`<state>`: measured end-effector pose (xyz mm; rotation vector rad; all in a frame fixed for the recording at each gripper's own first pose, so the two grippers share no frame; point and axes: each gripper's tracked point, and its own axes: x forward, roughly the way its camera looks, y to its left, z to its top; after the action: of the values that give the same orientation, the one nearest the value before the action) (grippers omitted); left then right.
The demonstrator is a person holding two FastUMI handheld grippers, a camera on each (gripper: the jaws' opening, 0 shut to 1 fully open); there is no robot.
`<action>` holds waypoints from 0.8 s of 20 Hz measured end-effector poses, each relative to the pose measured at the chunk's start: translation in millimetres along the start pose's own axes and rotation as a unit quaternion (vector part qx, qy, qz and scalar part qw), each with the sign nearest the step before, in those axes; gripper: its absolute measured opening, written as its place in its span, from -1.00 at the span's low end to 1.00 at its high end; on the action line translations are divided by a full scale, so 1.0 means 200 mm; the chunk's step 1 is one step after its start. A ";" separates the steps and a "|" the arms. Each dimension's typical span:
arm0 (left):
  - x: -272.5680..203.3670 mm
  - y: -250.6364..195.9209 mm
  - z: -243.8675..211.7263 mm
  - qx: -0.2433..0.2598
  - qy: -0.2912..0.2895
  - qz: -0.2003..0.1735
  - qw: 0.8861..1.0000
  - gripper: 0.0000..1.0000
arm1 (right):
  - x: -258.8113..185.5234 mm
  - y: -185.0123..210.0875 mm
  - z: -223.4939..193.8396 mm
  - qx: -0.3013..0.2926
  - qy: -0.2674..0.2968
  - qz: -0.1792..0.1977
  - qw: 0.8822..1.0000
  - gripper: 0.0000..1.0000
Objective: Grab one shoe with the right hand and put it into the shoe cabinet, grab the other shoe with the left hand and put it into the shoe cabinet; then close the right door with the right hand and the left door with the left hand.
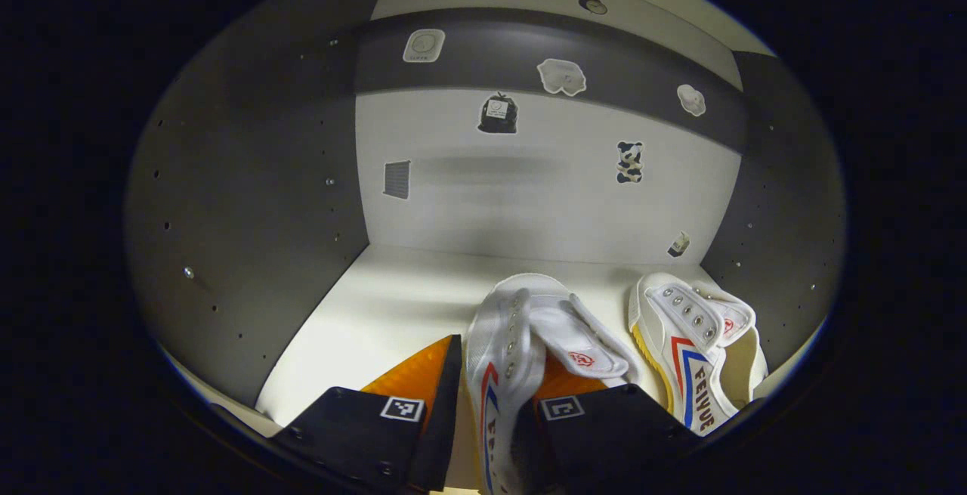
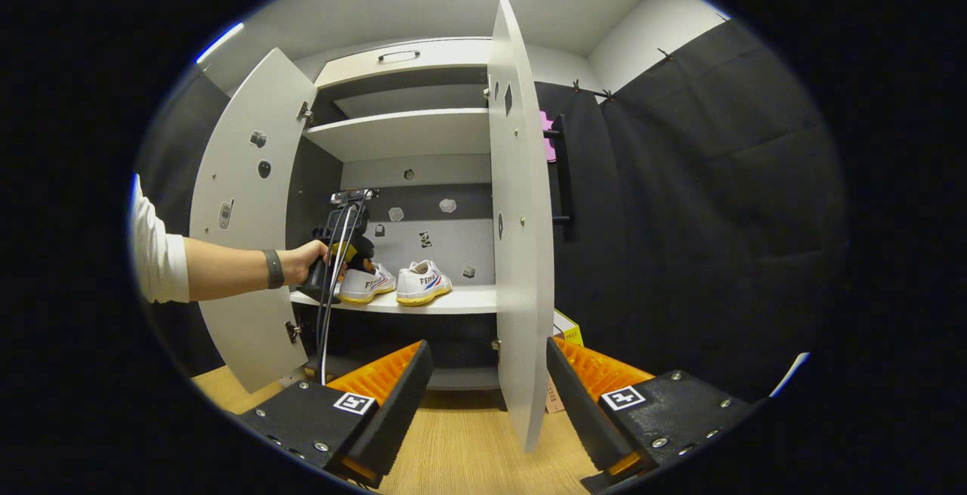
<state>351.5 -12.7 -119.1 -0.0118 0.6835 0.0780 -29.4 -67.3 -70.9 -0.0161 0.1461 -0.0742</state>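
Two white canvas shoes stand side by side on the cabinet shelf. My left gripper is open astride the side wall of the left shoe: one finger is inside it, the other outside with a thin gap. The second shoe rests to its right. In the right gripper view a hand holds the left gripper at the left shoe, beside the other shoe. My right gripper is open in front of the cabinet. The edge-on right door stands between its fingers.
Both doors are open; the left door swings out to the left. An upper shelf sits above the shoes. A yellow box lies on the wooden floor behind the right door. Stickers dot the cabinet's back wall.
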 end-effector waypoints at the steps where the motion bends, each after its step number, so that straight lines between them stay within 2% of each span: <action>1: -0.01 -0.01 0.00 0.007 0.001 -0.002 1.000 -0.17 | 0.00 0.01 0.00 0.000 0.000 0.003 1.000 0.86; 3: -0.05 -0.03 0.02 0.009 -0.004 -0.010 1.000 -0.13 | 0.00 0.02 0.00 -0.001 -0.002 0.005 1.000 0.86; 5: -0.09 0.03 0.03 0.022 -0.014 0.007 1.000 0.05 | 0.01 0.04 0.01 0.000 -0.002 0.009 1.000 0.86; 6: -0.11 0.04 0.03 0.024 -0.019 0.011 0.999 0.45 | 0.01 0.05 0.01 0.002 -0.003 0.012 1.000 0.86; 8: -0.17 0.05 0.04 0.024 -0.033 0.009 0.999 0.75 | 0.01 0.07 0.01 0.004 -0.004 0.017 1.000 0.94; 11: -0.29 0.08 0.07 0.033 -0.074 0.005 0.997 0.84 | 0.02 0.10 0.03 0.006 -0.007 0.026 1.000 0.94; 12: -0.35 0.08 0.09 0.036 -0.093 0.002 0.995 0.94 | 0.02 0.11 0.03 0.007 -0.008 0.029 1.000 0.86; 13: -0.42 0.08 0.12 0.036 -0.114 -0.002 0.993 0.93 | 0.02 0.12 0.03 0.007 -0.008 0.032 0.999 0.94; 14: -0.49 0.08 0.14 0.035 -0.131 -0.009 0.991 0.94 | 0.02 0.13 0.03 0.008 -0.009 0.035 0.999 0.86; 16: -0.66 0.07 0.18 0.036 -0.163 -0.024 0.986 0.95 | 0.03 0.14 0.03 0.006 -0.010 0.040 0.999 0.86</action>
<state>270.5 -6.6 -7.0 0.0526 0.3583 0.0085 -21.4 -39.0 -65.6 0.0010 0.1268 0.0058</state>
